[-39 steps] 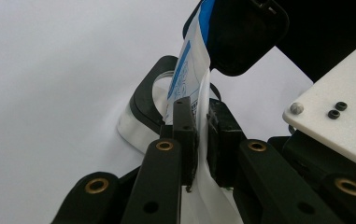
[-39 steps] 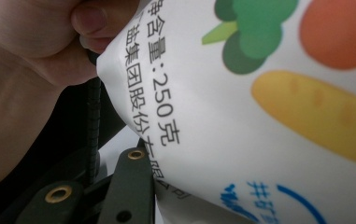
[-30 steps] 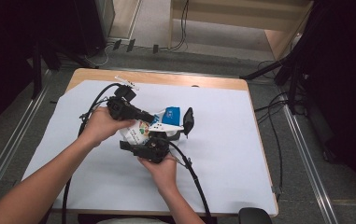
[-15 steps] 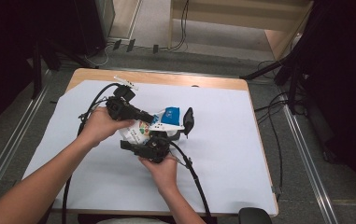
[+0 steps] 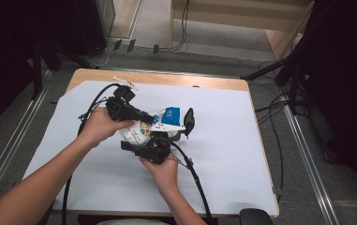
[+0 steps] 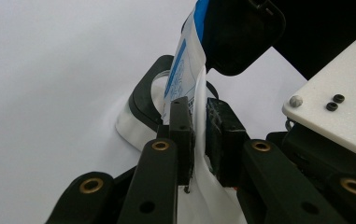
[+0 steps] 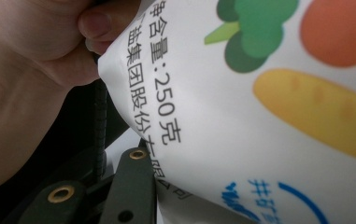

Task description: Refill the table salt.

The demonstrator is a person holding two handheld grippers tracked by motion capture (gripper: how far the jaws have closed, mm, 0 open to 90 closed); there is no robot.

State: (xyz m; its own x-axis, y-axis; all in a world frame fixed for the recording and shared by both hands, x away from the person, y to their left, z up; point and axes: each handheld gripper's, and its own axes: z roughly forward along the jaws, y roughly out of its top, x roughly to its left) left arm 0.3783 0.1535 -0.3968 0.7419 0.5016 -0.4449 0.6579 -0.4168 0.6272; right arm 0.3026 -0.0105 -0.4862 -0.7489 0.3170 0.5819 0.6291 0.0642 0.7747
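Note:
A white plastic bag [image 5: 141, 132] printed with vegetables, its top blue, is held between both grippers at the middle of the table. My left gripper [image 5: 155, 120] reaches in from the left and pinches the bag's thin upper edge [image 6: 200, 93] between its pads [image 6: 181, 135]. Its jaws have just been opening a little, with the film still between them. My right gripper [image 5: 167, 135] comes from below, its jaws standing wide on either side of the bag. In the right gripper view the bag [image 7: 259, 102] covers all but one finger [image 7: 130, 186], and the person's left hand [image 7: 31, 70] is close by.
The table [image 5: 223, 164] is covered with a white sheet, with a wooden strip bare along the far edge. A small white piece [image 5: 125, 83] lies near that edge. Black cables [image 5: 192, 173] trail from both grippers toward the person. Cables and metal rails lie on the floor around the table.

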